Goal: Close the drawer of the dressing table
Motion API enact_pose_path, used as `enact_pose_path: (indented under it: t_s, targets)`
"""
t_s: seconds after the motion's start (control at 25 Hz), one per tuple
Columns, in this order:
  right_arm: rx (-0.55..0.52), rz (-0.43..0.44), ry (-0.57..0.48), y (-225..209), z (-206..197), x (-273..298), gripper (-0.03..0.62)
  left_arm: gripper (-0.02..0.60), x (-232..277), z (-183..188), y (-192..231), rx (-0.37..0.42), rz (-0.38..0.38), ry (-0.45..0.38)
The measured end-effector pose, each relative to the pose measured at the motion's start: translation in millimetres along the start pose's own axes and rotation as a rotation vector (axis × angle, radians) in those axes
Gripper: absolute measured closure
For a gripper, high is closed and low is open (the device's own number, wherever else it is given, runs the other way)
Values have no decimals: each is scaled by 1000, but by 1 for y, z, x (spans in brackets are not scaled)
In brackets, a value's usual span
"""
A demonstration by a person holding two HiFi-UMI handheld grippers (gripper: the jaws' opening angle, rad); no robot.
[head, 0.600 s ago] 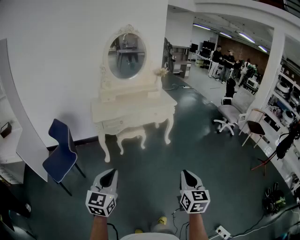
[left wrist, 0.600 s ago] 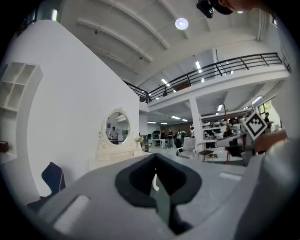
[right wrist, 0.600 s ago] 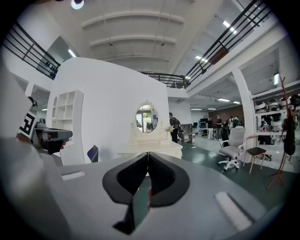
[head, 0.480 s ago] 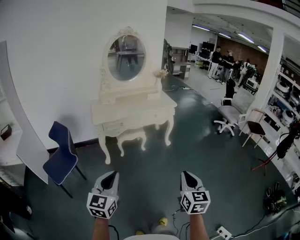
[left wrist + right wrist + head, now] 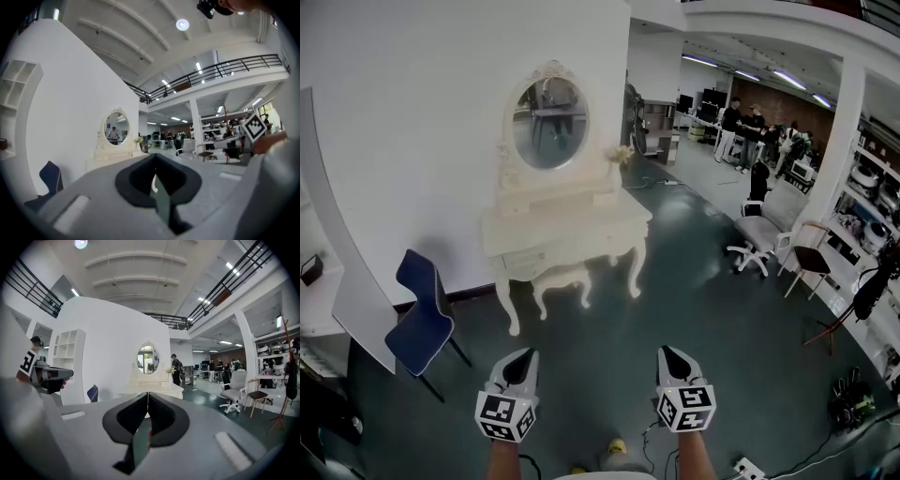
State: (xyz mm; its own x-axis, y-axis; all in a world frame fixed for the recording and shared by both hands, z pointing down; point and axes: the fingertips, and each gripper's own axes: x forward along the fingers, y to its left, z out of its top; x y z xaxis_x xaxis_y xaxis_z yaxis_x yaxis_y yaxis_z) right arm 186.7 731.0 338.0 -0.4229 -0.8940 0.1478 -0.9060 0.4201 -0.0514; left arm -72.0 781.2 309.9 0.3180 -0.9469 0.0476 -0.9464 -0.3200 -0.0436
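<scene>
The dressing table (image 5: 567, 225) stands against the white wall (image 5: 412, 141), well away from both grippers across a stretch of dark floor (image 5: 609, 328). Its long side runs along the wall, left to right in the head view. Its front faces the person, and the oval mirror (image 5: 548, 122) rises upright from its back edge. A matching stool (image 5: 562, 277) is tucked between the curved legs. The drawer (image 5: 532, 257) sits in the band just under the tabletop on the left half. From this far off it is too small to tell how far it stands out or where its handle is.

A blue chair (image 5: 420, 314) stands to the left of the table, near the wall, and is partly cut off by a white panel (image 5: 342, 272). An office chair (image 5: 755, 232) stands well to the right. People (image 5: 750, 131) are gathered far back in the hall, too small to make out.

The left gripper (image 5: 519, 356) and right gripper (image 5: 667, 353) are held low and side by side, well apart, both pointing toward the table. Each gripper view shows its jaws closed tip to tip with nothing between them. The table appears above the jaws, left of centre in the left gripper view (image 5: 111, 157) and straight ahead in the right gripper view (image 5: 150, 389). The lower part of the table is hidden behind the gripper bodies in both of these views.
</scene>
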Motion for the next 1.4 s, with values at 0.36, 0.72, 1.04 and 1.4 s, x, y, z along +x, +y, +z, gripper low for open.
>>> enact_pose_path:
  t_s: [0.36, 0.72, 1.04, 1.4]
  targets:
    - [9, 18, -17, -8, -2, 9, 575, 583, 11, -4, -5, 11, 2, 10]
    - [9, 17, -9, -24, -6, 29, 534, 583, 36, -11, -2, 9, 5, 34]
    - [19, 26, 0, -50, -3, 69, 534, 583, 80, -11, 11, 9, 25, 54]
    - [34, 45, -2, -100, 9, 131, 534, 583, 156, -5, 18, 26, 39, 61]
